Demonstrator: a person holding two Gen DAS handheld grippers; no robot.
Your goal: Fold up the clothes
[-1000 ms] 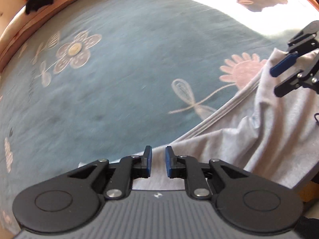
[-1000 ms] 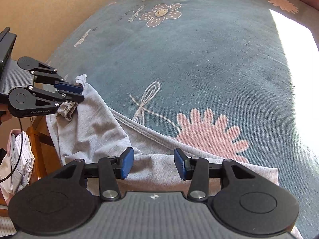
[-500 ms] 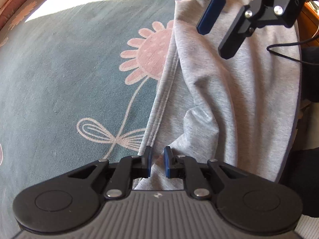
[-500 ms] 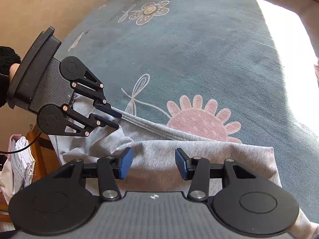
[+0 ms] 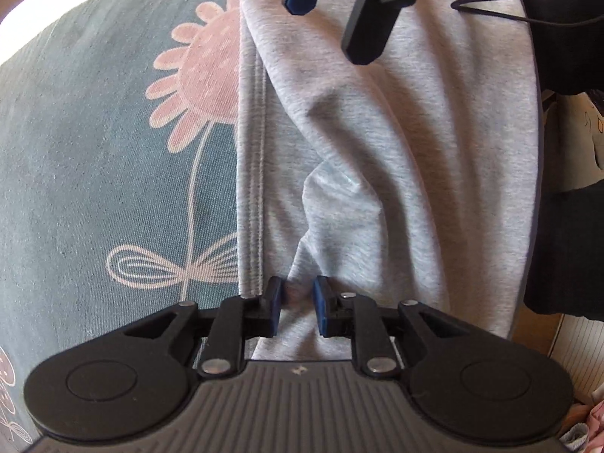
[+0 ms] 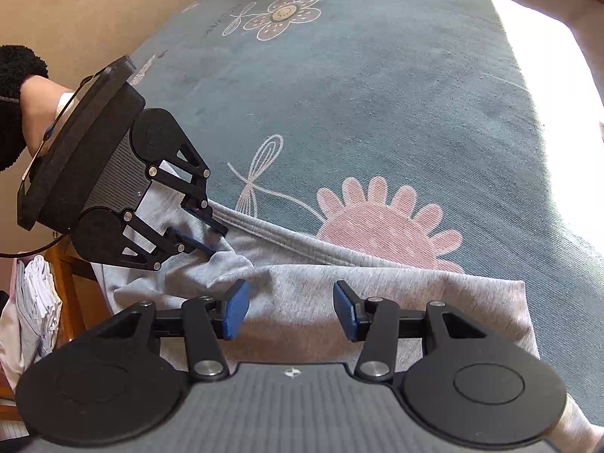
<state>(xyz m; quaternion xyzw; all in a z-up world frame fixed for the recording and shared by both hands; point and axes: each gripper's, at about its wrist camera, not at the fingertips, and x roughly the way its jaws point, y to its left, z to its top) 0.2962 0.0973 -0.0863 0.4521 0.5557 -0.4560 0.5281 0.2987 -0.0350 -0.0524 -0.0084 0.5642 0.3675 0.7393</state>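
A light grey garment lies rumpled along the near edge of a blue-grey flowered cloth; it also shows in the right wrist view. My left gripper hovers over a raised fold of the garment near its stitched hem, jaws a narrow gap apart, with cloth showing between them; it also shows in the right wrist view. My right gripper is wide open and empty, low over the garment; its fingers show at the top of the left wrist view.
The flowered cloth covers a broad surface with a sunlit patch at the far right. A wooden chair with pale folded clothes stands at the left edge. A black cable hangs near the right gripper.
My left gripper swung from facing the bare cloth to facing along the garment and came close to the right gripper. Its jaws widened slightly. The right gripper stayed wide open.
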